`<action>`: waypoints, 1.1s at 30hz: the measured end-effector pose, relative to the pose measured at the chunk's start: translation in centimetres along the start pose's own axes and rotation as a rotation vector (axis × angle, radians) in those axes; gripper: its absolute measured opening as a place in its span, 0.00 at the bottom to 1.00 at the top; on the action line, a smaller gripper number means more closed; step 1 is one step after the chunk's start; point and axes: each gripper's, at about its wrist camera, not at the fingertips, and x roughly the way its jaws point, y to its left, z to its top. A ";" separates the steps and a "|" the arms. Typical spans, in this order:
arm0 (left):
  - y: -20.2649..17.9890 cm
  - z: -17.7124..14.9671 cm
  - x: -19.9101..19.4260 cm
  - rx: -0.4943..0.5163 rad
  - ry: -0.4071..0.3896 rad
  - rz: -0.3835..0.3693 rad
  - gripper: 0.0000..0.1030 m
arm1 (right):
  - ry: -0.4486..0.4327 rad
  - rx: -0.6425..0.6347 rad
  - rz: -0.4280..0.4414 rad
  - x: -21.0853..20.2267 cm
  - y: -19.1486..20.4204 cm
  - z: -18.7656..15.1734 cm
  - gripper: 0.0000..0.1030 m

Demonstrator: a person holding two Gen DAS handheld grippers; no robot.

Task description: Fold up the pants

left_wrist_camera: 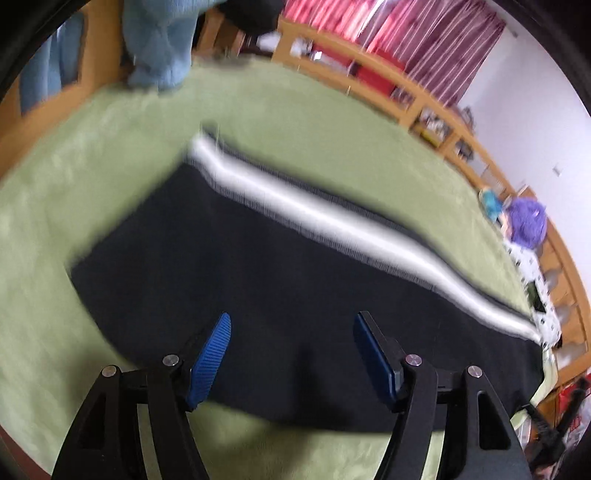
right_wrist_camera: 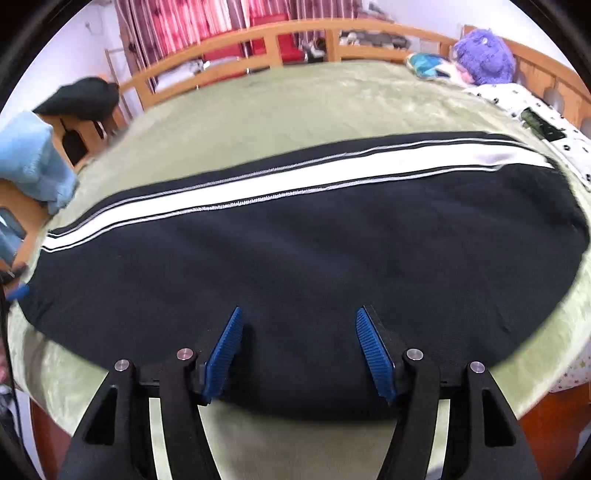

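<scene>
Ahead of my jaws spreads the bed (right_wrist_camera: 295,96), covered in a pale green plush blanket (left_wrist_camera: 295,122) and ringed by a wooden rail (right_wrist_camera: 280,35). The black pants (right_wrist_camera: 295,258) lie flat on it right in front of me, white side stripe (right_wrist_camera: 258,184) on the far edge. Beyond them, to my right, rest a purple plush toy (right_wrist_camera: 484,59) and a spotted white cloth (right_wrist_camera: 517,99).

Black pants (right_wrist_camera: 295,266) with white side stripe (right_wrist_camera: 280,177) lie flat across green blanket (right_wrist_camera: 295,107), mid-frame. Right gripper (right_wrist_camera: 297,325) at bottom centre, jaws spread over near edge of pants, nothing between them.
</scene>
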 end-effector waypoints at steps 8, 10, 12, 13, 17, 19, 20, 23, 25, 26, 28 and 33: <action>-2.7 -2.9 -1.4 0.068 0.031 0.090 0.65 | -0.055 0.228 -0.090 -3.0 -9.9 -1.9 0.62; -2.7 -3.2 -2.2 0.023 0.027 0.043 0.65 | -0.073 0.275 -0.134 -2.7 -11.9 -1.5 0.62; -2.3 -3.8 -2.8 -0.028 0.015 0.021 0.65 | -0.090 0.342 -0.144 -2.1 -14.2 -1.3 0.64; -1.9 -4.0 -3.0 -0.046 0.004 0.012 0.64 | -0.082 0.393 -0.129 -1.4 -15.4 -1.2 0.66; -0.6 -5.0 -3.4 -0.113 -0.014 0.010 0.63 | -0.020 0.509 -0.030 1.9 -18.3 -1.3 0.66; -0.2 -5.5 -3.3 -0.142 -0.008 0.016 0.63 | -0.033 0.483 -0.034 3.0 -18.6 -1.0 0.65; 0.0 -5.5 -3.2 -0.154 -0.007 0.027 0.63 | -0.049 0.415 -0.068 3.4 -18.0 -0.7 0.56; 0.9 -5.4 -3.7 -0.180 -0.044 0.055 0.64 | -0.013 0.235 -0.170 4.4 -16.7 -0.3 0.47; 1.9 -4.8 -4.1 -0.202 -0.093 0.086 0.65 | -0.001 0.239 -0.175 4.4 -17.1 -0.2 0.47; 2.6 -4.5 -4.2 -0.220 -0.109 0.097 0.65 | 0.006 0.239 -0.180 4.2 -17.2 -0.1 0.47; 4.1 -4.0 -4.0 -0.262 -0.116 0.116 0.65 | 0.013 0.255 -0.178 3.9 -17.7 0.1 0.49; 7.2 -2.8 -2.7 -0.283 -0.115 0.160 0.65 | 0.032 0.326 -0.156 2.7 -18.2 -0.4 0.55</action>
